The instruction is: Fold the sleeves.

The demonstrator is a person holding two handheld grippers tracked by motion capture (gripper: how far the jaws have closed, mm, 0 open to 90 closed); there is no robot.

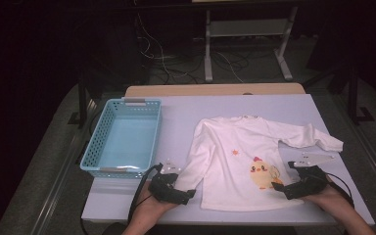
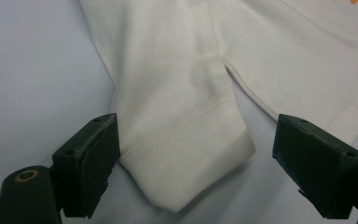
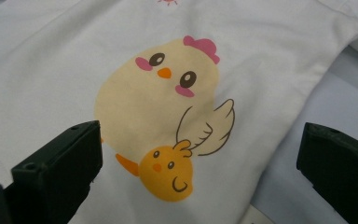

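White cotton, the long-sleeved child's shirt [image 1: 240, 161] bears a yellow chick print [image 1: 263, 175] and lies flat right of centre, collar toward the frame's top, hem toward the bottom. The pale lilac counter [image 1: 284, 105] also carries a light blue basket [image 1: 123, 138] at left; the room behind is dark. Left gripper [image 1: 188, 192] fingers straddle a sleeve cuff [image 2: 186, 158], open; right gripper [image 1: 277, 186] fingers gape over the print.
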